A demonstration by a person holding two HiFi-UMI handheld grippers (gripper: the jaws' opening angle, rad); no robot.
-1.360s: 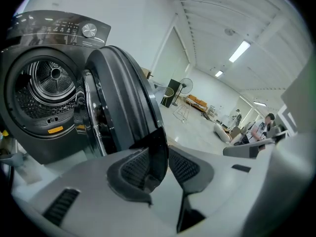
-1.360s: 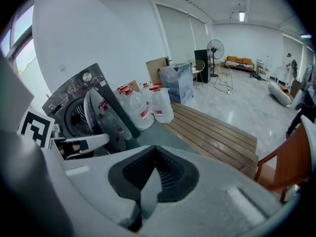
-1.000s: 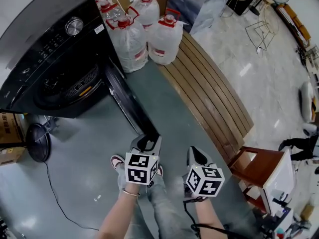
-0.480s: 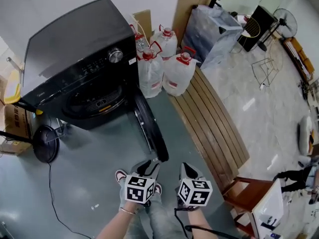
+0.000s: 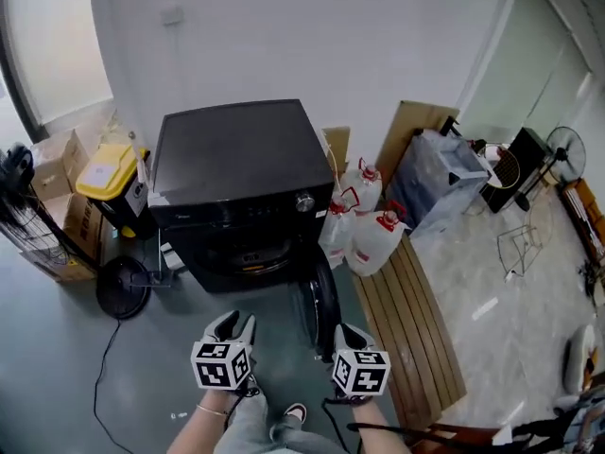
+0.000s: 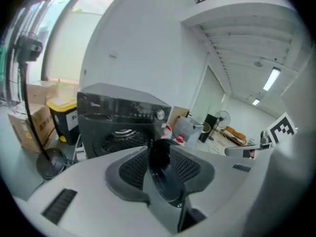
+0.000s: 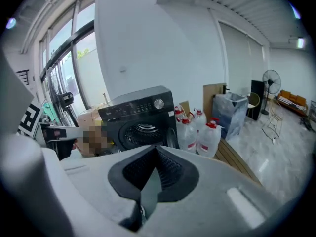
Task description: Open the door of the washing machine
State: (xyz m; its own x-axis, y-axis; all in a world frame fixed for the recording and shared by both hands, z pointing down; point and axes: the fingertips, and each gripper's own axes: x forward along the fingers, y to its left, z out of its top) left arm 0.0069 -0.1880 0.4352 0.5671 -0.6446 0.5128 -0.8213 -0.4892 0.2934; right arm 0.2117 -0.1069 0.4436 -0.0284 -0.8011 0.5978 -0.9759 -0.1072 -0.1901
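pulling back is what has changed. a second ago the head view sat close over the washing machine (image 5: 232, 159), with both tools low by the free edge of its door (image 5: 324, 312). now the whole machine shows against the wall, and both tools are lifted and well apart from it.

the door stands swung out on the machine's right side, edge-on to the person. it leaves the drum mouth (image 5: 244, 253) uncovered, with the water bottles (image 5: 364, 225) just beyond it.

the left tool (image 5: 232, 322) is fairly wide. its jaws have just been closing a little, with nothing gripped; the door only shows through the gap from a distance. the right tool (image 5: 346, 332) looks narrow, its pads meeting at the tips with nothing between them.

neither tool touches the door, and both hang above the floor (image 5: 142, 367) in front of the machine.

judging from how the door lies, the opening is done. this retreat reads as the close of the task, not a step toward another grasp, and little seems left but to hold clear.
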